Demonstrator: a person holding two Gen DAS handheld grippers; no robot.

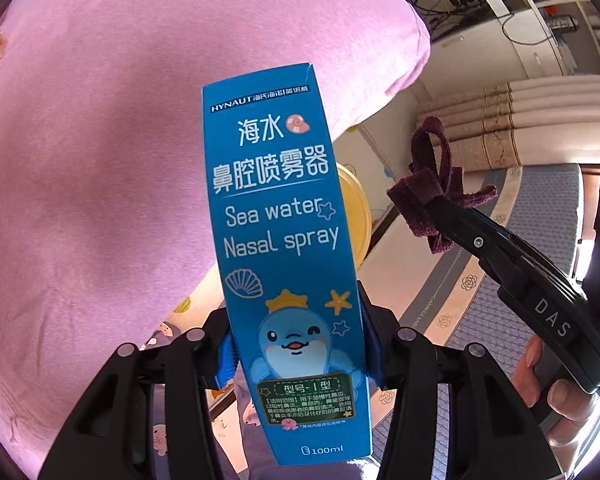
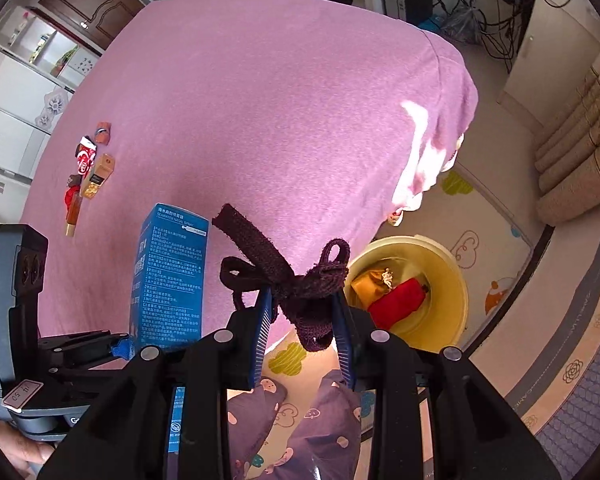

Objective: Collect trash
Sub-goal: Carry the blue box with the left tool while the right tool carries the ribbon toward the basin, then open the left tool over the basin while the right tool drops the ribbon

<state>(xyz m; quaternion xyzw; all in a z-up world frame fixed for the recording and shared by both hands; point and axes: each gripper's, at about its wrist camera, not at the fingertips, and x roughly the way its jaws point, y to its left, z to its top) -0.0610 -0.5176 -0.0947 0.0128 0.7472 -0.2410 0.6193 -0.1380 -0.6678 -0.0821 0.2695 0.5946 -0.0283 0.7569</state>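
A: Right wrist view first, biggest thing — pink bedsheet (image 2: 236, 112) fills most of the frame, w/ a small cluster of wrappers (image 2: 87, 172) lying on it far left. Floor mat (image 2: 496, 240) w/ cartoon prints runs beside the bed.

B: And the bin?

A: Yellow bucket (image 2: 452, 280) on the mat, just off the bed corner, a red item (image 2: 398, 302) and an orange one (image 2: 370, 282) inside it.

B: Left tongs?

A: Left gripper (image 1: 300, 354) closed onto the lower part of a blue nasal spray box (image 1: 280, 216), box upright, tilted slightly, "Sea water Nasal spray" and "100ml" printed on front. Blue pads press both side walls. Same box (image 2: 168, 276) shows from its text side in the right wrist view, in front of the sheet, left of the other tool.

B: Right tongs?

A: Right gripper (image 2: 304, 312) nearly closed, pinching a dark maroon knotted fabric strip (image 2: 296, 280); loops stick up and out btw the pads. In the left wrist view that strip (image 1: 432, 192) hangs off the tip of the right gripper (image 1: 440, 212), well right of the box, above the mat. Bucket rim (image 1: 360, 208) peeks out behind the box's right edge.
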